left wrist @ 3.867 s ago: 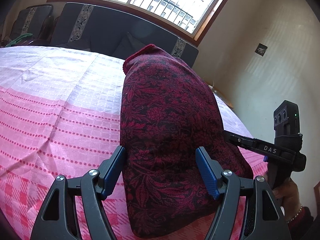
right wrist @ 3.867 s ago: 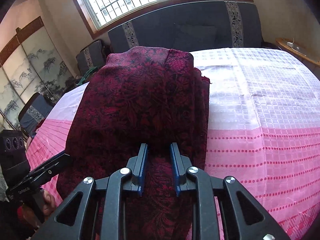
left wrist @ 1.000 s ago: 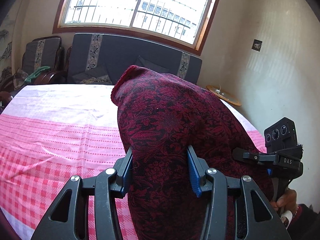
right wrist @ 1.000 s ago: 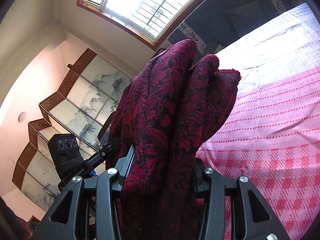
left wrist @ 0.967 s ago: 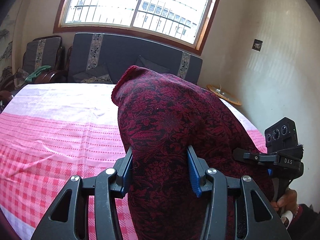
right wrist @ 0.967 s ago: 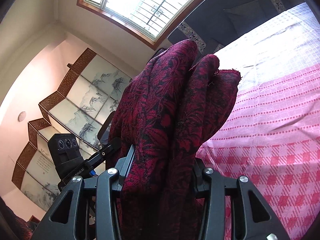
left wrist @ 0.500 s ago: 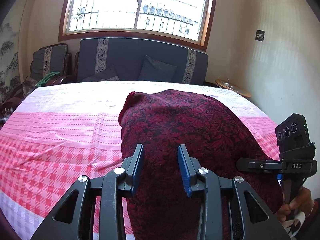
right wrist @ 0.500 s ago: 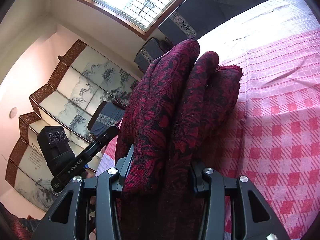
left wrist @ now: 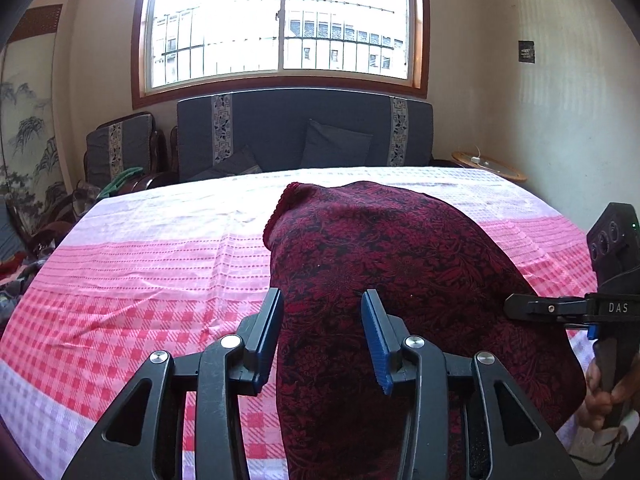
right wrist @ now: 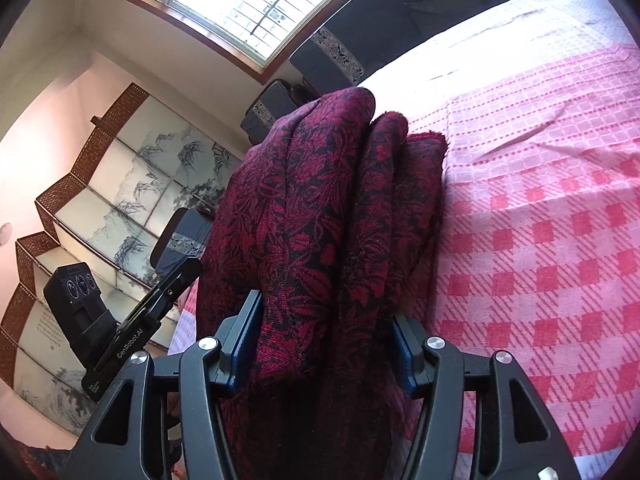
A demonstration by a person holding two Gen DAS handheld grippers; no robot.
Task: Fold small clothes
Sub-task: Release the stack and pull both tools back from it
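Observation:
A dark red, flower-patterned cloth (left wrist: 400, 248), folded into a thick bundle, lies on the pink checked tablecloth (left wrist: 140, 280). My left gripper (left wrist: 323, 334) clamps its near left edge. Its jaws are opening, with the cloth still filling the gap and touching both blue pads. My right gripper (right wrist: 326, 340) holds the near right end, where several folded layers (right wrist: 320, 200) bulge over its pads. Its jaws are opening too, with the cloth between them. Each view shows the other gripper from the side, the right gripper (left wrist: 510, 306) and the left gripper (right wrist: 196, 268).
Pink checked tablecloth (right wrist: 540, 240) stretches far to the left and right of the bundle. Behind the table stand a dark sofa (left wrist: 304, 136), an armchair (left wrist: 120, 148) and a round side table (left wrist: 488, 164). A painted folding screen (right wrist: 120, 184) stands at the left. A hand (left wrist: 600, 400) grips the right tool.
Both grippers have come down with the cloth. Its far end, raised a second ago, now rests on the tablecloth. The left jaws stand narrower than a second ago.

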